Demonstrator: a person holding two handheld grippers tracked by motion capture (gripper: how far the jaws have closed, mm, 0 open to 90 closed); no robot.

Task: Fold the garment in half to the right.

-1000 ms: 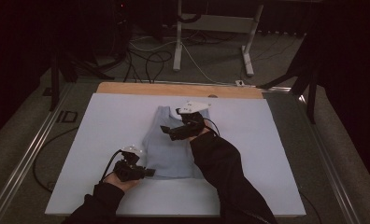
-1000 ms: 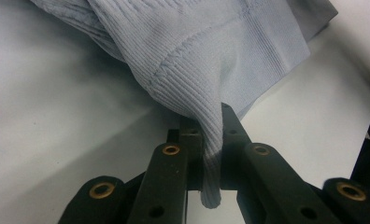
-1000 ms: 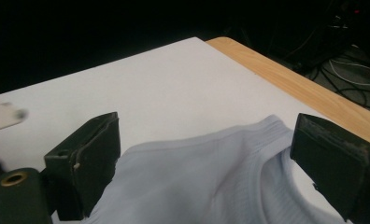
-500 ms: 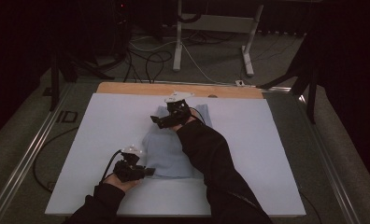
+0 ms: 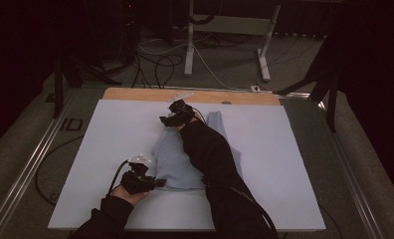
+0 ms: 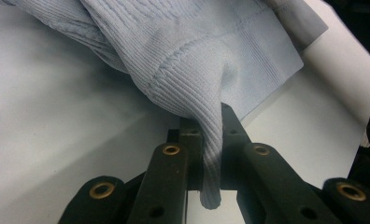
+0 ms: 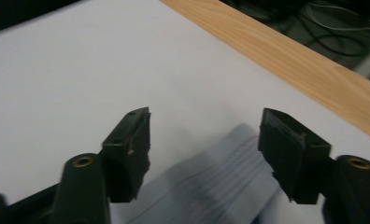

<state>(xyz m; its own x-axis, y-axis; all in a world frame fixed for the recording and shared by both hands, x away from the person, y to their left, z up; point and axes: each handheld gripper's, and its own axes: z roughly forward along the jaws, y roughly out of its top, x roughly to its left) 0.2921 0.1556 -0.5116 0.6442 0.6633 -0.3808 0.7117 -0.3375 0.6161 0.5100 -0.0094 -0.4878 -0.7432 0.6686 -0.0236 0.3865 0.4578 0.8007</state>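
Pale blue ribbed garment (image 5: 185, 159) lying crumpled mid-sheet, on a big white sheet (image 5: 110, 134) covering most of the table. Strip of bare wooden tabletop (image 5: 135, 94) showing along the far edge. Grey carpet (image 5: 304, 69) all round, with metal rails (image 5: 26, 174) running down either side of the table. Pretty dark room beyond: white desk legs (image 5: 190, 45) at the back, loose cables (image 5: 155, 69) tangled on the floor, black stands off to the sides.

Left gripper (image 5: 157, 183) down at the near edge of the garment, clamped tight on a pinched-up fold of the ribbed hem (image 6: 211, 154), cloth squeezed between the jaws and poking out below.

Right gripper (image 5: 166, 120) up at the far end of the garment, close to the wooden strip. Jaws just been closing, but not pressing on anything yet. Hem of the cloth (image 7: 220, 182) sitting between them, blurry in the right gripper view.
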